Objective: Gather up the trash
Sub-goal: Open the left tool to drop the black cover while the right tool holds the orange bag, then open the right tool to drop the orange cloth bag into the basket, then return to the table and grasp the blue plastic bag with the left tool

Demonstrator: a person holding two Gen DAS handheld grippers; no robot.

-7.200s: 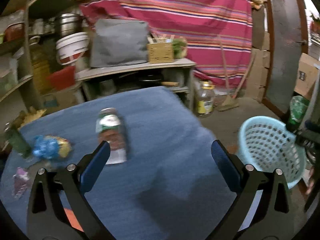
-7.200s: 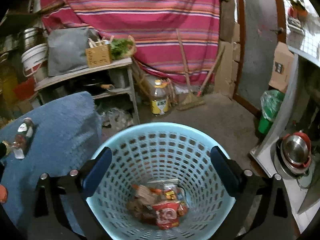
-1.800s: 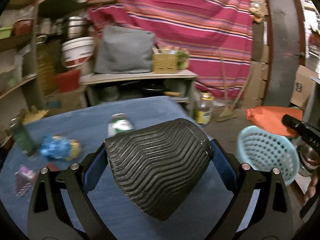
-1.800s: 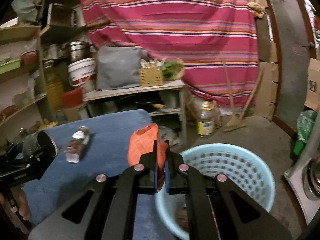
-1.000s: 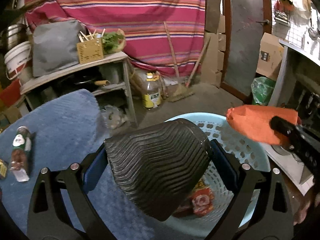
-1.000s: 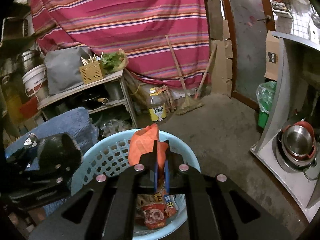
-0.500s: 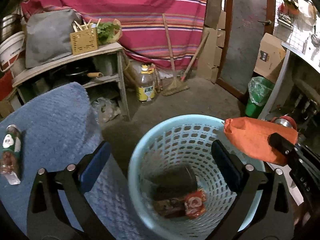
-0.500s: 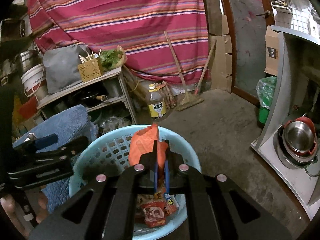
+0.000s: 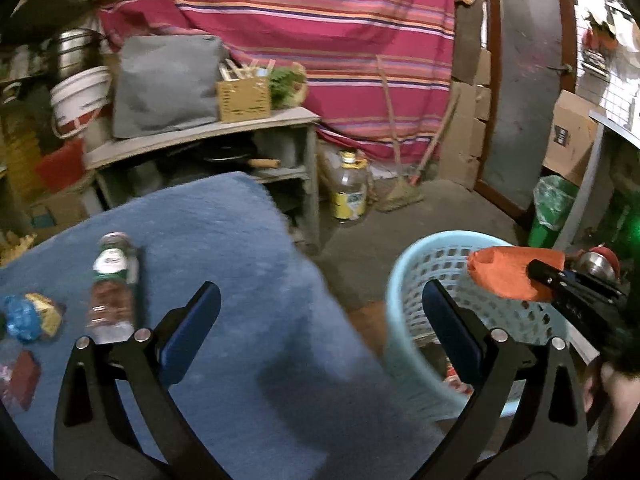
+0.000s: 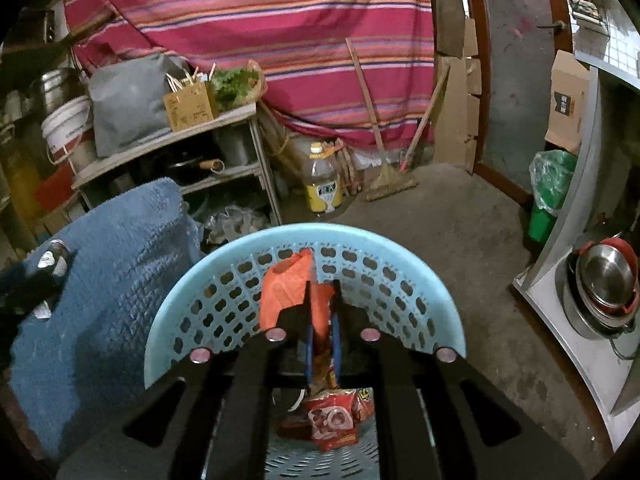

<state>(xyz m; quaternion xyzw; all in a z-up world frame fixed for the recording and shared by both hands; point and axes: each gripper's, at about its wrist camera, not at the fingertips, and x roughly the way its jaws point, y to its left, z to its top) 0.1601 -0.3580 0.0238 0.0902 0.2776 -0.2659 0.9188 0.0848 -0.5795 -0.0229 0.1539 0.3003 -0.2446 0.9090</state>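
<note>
My right gripper is shut on an orange wrapper and holds it over the light blue basket, which has red snack packets at its bottom. In the left wrist view the orange wrapper hangs above the basket. My left gripper is open and empty above the blue-covered table. A bottle lies on the table, with a blue-and-yellow wrapper and a dark red packet at the left edge.
A wooden shelf with a grey bag and a box stands behind the table. An oil bottle and a broom are on the floor by the striped curtain. A green bin and steel pots sit at the right.
My left gripper released the black ribbed cup into the basket and has swung back left over the table. My right gripper has stayed over the basket with the orange wrapper.
</note>
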